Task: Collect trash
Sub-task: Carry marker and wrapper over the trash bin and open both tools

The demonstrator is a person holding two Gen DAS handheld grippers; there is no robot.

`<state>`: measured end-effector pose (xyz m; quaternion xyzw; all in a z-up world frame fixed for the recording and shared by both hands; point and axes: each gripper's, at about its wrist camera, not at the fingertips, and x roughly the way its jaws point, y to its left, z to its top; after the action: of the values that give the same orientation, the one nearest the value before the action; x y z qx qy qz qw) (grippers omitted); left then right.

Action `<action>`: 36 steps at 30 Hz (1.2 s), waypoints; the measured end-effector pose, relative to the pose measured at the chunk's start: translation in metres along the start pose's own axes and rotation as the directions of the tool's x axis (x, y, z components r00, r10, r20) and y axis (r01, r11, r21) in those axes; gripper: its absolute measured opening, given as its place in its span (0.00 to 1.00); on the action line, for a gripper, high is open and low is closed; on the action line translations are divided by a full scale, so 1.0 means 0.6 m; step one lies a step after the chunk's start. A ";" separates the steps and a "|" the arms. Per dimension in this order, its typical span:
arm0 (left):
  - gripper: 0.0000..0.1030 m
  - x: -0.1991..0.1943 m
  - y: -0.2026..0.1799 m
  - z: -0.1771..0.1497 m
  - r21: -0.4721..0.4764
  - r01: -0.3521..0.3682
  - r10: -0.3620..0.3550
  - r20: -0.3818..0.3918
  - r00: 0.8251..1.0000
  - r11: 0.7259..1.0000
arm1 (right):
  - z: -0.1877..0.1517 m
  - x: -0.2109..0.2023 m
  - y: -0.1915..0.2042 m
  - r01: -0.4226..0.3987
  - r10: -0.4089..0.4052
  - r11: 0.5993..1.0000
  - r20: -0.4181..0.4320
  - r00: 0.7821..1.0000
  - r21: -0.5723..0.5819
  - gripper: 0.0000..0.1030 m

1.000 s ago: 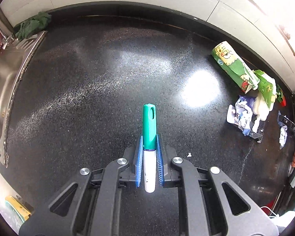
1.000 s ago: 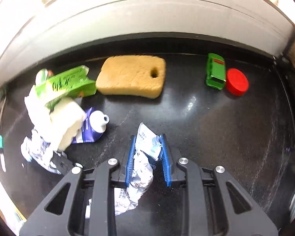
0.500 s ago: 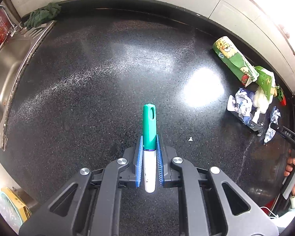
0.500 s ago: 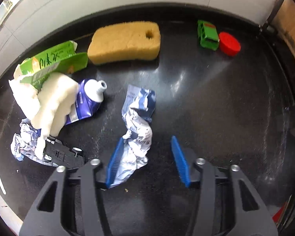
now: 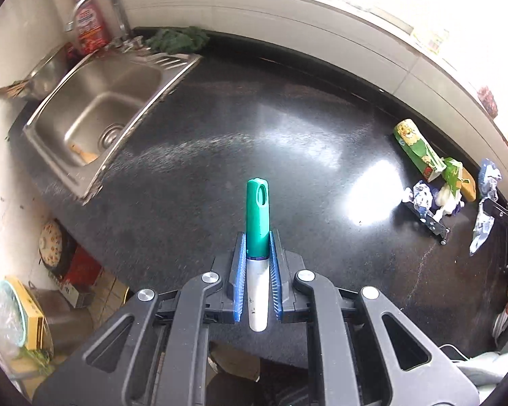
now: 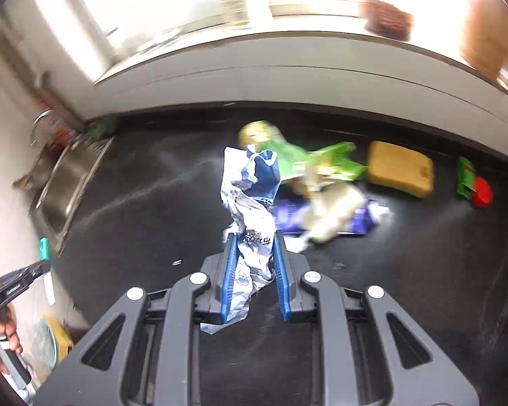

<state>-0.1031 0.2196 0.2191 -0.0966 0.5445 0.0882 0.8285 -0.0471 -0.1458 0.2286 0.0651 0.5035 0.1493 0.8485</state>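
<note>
My left gripper (image 5: 256, 237) is shut on a marker with a green cap (image 5: 258, 216) and holds it above the front edge of the black counter (image 5: 240, 142). My right gripper (image 6: 253, 238) is shut on a crumpled white and blue wrapper (image 6: 254, 199) and holds it lifted above the counter; the wrapper also shows at the right of the left wrist view (image 5: 487, 182). A trash pile lies behind it: green cartons (image 6: 308, 160), a purple tube (image 6: 325, 220), white crumpled paper (image 6: 332, 209). The pile shows far right in the left wrist view (image 5: 433, 182).
A steel sink (image 5: 94, 115) with a tap (image 5: 94, 6) lies at the counter's left end. A yellow sponge (image 6: 401, 172), a green toy car (image 6: 465, 177) and a red cap (image 6: 482, 196) lie at the right. A black toy car (image 5: 430, 220) lies by the pile. Floor clutter (image 5: 20, 314) lies below left.
My right gripper has closed on the wrapper and lifted it off the counter. My left gripper with the marker has pulled back and up; the sink has come into full view.
</note>
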 end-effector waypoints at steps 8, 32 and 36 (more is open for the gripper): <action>0.12 -0.040 0.160 -0.194 -0.353 -0.165 0.146 -0.081 0.986 0.921 | -0.110 0.143 0.369 -0.282 0.135 0.818 -0.309 0.941 -0.501 0.21; 0.12 0.018 0.376 -0.486 -0.741 -0.284 0.137 -0.255 0.957 0.609 | -0.421 0.322 0.687 -0.464 -0.083 0.412 -0.539 0.838 -0.784 0.21; 0.12 0.029 0.383 -0.484 -0.731 -0.287 0.131 -0.265 0.955 0.619 | -0.415 0.329 0.689 -0.458 -0.095 0.409 -0.536 0.839 -0.789 0.21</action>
<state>-0.4111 0.3679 0.0759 -0.3793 0.5385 0.3957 0.6400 -0.2537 0.2989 0.0511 -0.3806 0.5360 0.5000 0.5638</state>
